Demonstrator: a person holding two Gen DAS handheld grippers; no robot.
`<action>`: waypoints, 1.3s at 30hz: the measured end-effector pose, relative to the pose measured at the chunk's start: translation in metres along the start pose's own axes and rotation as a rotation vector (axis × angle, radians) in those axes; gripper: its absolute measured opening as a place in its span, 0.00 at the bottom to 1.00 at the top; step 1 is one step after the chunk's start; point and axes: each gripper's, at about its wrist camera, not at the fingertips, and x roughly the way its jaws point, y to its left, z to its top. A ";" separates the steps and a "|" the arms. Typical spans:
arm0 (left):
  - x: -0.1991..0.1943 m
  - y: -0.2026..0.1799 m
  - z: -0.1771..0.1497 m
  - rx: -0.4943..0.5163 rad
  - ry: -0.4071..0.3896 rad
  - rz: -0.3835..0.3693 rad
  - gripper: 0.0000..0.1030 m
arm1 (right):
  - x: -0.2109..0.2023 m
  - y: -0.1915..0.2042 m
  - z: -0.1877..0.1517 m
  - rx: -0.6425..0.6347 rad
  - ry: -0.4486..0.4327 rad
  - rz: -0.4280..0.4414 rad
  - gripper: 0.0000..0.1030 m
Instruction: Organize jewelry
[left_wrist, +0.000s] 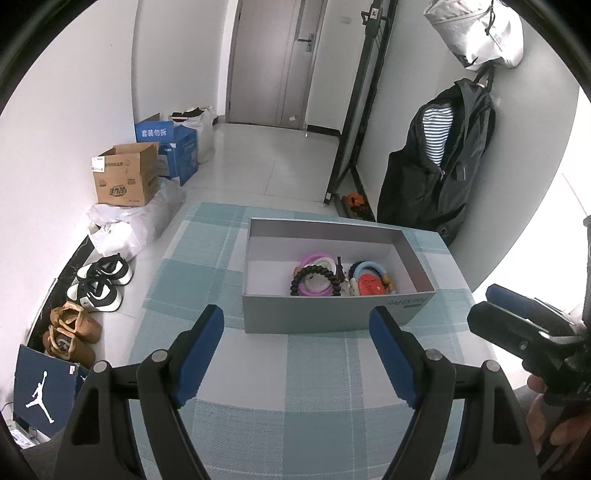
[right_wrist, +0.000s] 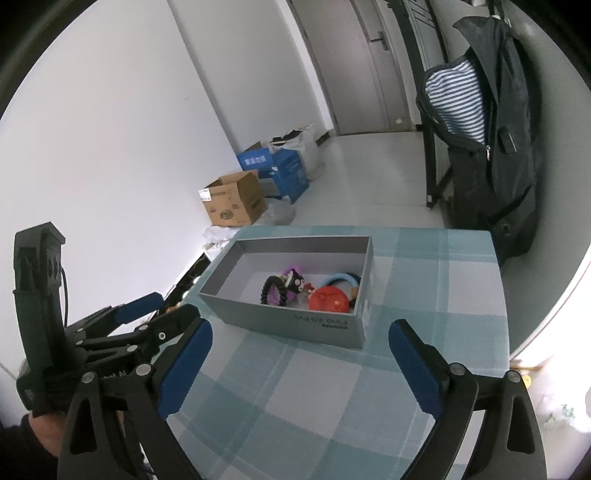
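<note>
An open grey box (left_wrist: 325, 317) stands on a blue checked tablecloth (left_wrist: 295, 387). Inside lie a black bead bracelet (left_wrist: 314, 277), a purple ring bracelet (left_wrist: 314, 293), a light blue bracelet (left_wrist: 373, 267) and a red round piece (left_wrist: 371, 286). My left gripper (left_wrist: 297, 321) is open and empty, just in front of the box. My right gripper (right_wrist: 301, 332) is open and empty, also in front of the box (right_wrist: 295, 321); the bracelets (right_wrist: 277, 286) and red piece (right_wrist: 328, 299) show there too. Each gripper shows at the edge of the other's view.
The table's edges fall off left and right. On the floor at the left are shoes (left_wrist: 99, 284), cardboard boxes (left_wrist: 125, 181) and bags. A black jacket (left_wrist: 439, 158) hangs on the right wall by a black frame (left_wrist: 354, 110).
</note>
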 end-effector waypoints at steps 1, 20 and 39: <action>0.000 -0.001 0.000 0.002 -0.001 -0.001 0.75 | 0.000 0.000 0.000 -0.002 0.000 -0.003 0.94; 0.001 -0.003 0.001 0.000 0.006 -0.021 0.75 | 0.000 -0.003 -0.001 0.004 0.002 -0.009 0.94; -0.003 -0.006 0.004 0.006 -0.017 -0.038 0.75 | 0.007 -0.002 -0.003 -0.008 0.019 -0.015 0.94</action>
